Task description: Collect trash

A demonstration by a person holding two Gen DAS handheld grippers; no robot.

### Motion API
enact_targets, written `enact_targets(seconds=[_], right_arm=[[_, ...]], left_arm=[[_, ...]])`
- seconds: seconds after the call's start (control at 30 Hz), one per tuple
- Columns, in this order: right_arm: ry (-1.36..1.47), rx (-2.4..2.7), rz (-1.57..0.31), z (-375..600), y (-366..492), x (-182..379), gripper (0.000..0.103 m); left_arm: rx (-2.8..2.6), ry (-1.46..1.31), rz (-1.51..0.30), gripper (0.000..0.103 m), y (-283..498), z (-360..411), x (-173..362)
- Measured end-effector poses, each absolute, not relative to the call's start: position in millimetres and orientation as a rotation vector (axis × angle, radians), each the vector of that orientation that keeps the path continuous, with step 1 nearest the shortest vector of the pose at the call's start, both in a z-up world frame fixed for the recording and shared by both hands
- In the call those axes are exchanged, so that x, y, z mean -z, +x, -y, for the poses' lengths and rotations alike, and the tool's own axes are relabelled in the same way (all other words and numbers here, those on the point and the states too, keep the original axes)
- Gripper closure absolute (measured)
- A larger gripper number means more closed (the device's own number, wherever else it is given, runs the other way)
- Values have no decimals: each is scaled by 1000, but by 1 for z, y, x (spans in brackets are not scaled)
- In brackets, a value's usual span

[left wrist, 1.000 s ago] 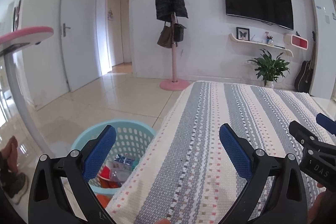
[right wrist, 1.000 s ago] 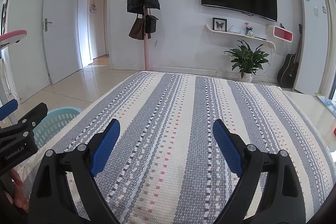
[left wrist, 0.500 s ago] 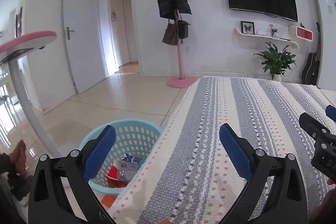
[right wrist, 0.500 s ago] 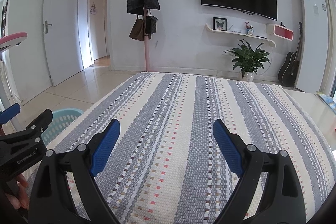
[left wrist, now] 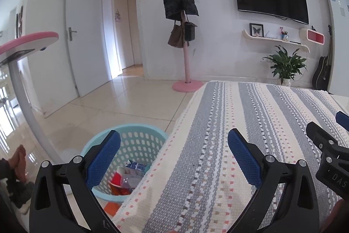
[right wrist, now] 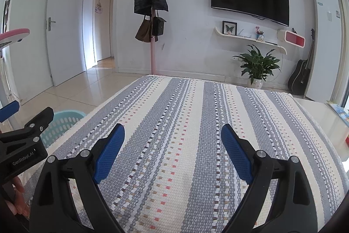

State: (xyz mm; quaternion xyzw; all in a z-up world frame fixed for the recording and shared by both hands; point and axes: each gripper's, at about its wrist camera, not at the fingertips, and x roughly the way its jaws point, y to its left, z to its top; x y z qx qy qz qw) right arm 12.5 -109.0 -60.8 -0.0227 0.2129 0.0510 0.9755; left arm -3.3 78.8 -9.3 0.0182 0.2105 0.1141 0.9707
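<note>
Shifted only slightly in view, left gripper (left wrist: 174,154) and right gripper (right wrist: 172,151) both wide, empty above striped cloth (right wrist: 196,123); light, crushable trash (left wrist: 128,178) inside turquoise basket (left wrist: 135,130) beside cloth, best pinched by edges.

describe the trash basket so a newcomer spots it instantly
Start at the table covered by the grey-and-cream striped woven cloth. On the tiled floor just off its left edge stands a round light-blue plastic basket with oval holes in its wall. It alone holds rubbish: a red and blue-white wrapper jumble.
</note>
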Motion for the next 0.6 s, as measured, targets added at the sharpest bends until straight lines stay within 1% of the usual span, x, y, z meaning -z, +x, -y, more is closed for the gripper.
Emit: enact_targets(seconds=[0.1,0.27,0.6], right_arm=[[-41,-102,-430,110,13,61,17],[-41,-102,-429,109,13,60,17],[-44,-104,-434,110,14,60,17]], left_arm=[[-231,30,-424,8,-4,-80,9],[-209,-23,-478,8,4,-87,15],[-242,-15,-463,7,5,-89,13]])
